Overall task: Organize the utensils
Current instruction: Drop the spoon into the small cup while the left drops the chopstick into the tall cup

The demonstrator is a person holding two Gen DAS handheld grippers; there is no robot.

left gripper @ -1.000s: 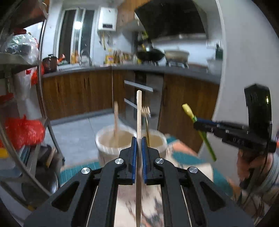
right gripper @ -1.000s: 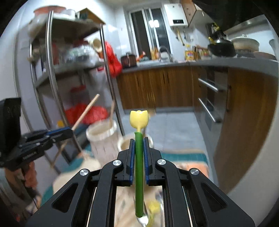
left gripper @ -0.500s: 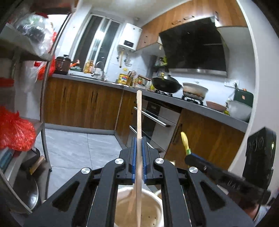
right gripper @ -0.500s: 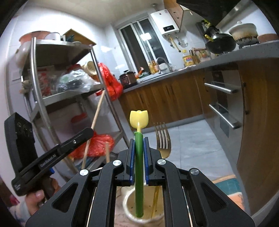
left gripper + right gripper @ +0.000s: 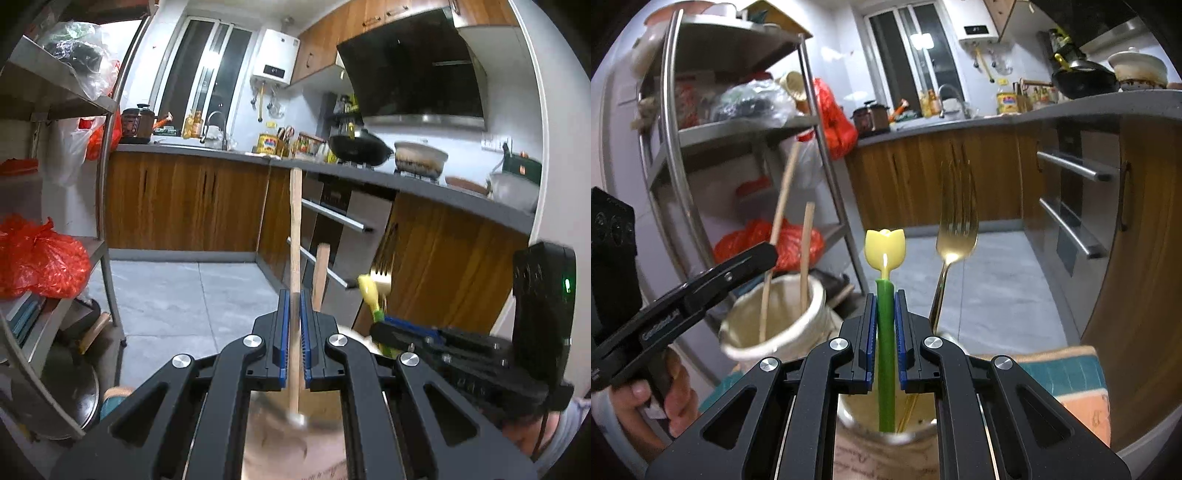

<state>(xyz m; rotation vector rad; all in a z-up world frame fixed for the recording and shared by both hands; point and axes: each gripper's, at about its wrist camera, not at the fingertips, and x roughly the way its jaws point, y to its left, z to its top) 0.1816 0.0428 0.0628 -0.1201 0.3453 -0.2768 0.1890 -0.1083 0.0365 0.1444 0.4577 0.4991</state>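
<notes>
My left gripper (image 5: 293,308) is shut on a long wooden-handled utensil (image 5: 295,236) held upright, its lower end down inside a cream holder (image 5: 775,325). A second wooden handle (image 5: 320,271) stands in that holder (image 5: 295,402). My right gripper (image 5: 885,314) is shut on a green-stemmed utensil with a yellow tulip top (image 5: 885,249), its lower end inside another cream holder (image 5: 886,432). A gold fork (image 5: 955,229) stands tines-up in that same holder. The left gripper (image 5: 753,258) shows in the right wrist view, and the right gripper (image 5: 384,328) shows in the left wrist view.
A metal shelf rack (image 5: 676,147) with red bags (image 5: 37,254) stands at the left. Wooden kitchen cabinets (image 5: 184,203) with a grey counter run behind. A patterned cloth (image 5: 1067,373) covers the table under the holders. A hand (image 5: 639,398) grips the left tool.
Both grippers have moved forward and down over the two holders, so the utensils' lower ends now sit inside them. Neither grip has altered.
</notes>
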